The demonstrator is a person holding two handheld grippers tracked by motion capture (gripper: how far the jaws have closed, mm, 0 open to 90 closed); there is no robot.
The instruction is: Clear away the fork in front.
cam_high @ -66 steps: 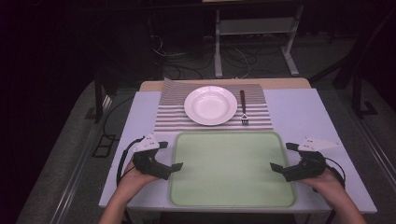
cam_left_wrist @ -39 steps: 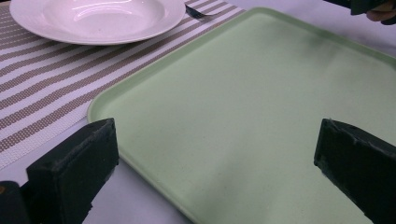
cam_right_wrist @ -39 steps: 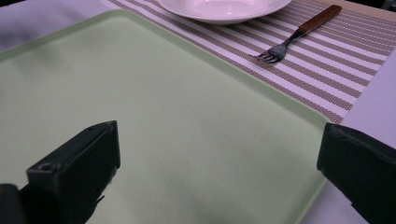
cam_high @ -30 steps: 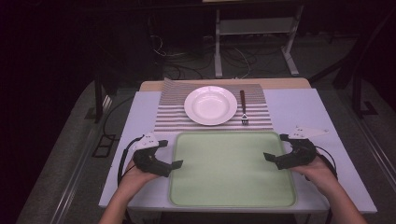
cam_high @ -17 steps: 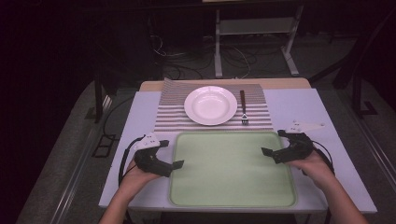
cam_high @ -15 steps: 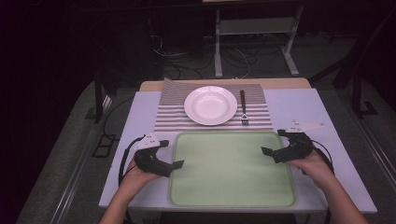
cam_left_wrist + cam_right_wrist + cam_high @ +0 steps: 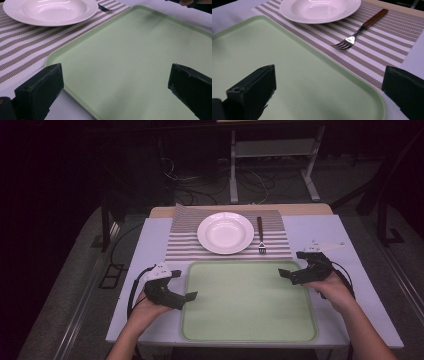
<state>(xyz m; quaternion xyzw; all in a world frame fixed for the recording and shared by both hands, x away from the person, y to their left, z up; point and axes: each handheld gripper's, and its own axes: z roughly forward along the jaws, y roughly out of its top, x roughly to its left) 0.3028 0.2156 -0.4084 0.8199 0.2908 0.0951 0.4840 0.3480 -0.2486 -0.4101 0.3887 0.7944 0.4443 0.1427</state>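
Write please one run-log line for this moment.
left claw: open, at green tray left edge | right claw: open, over tray far right corner | white plate, fork: on striped placemat, untouched

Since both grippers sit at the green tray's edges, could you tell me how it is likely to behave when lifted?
The green tray looks flat and moulded, so probably stiff. It is bare, so likely light. Its smooth surface and low rounded rim may slip in the left gripper or right gripper.
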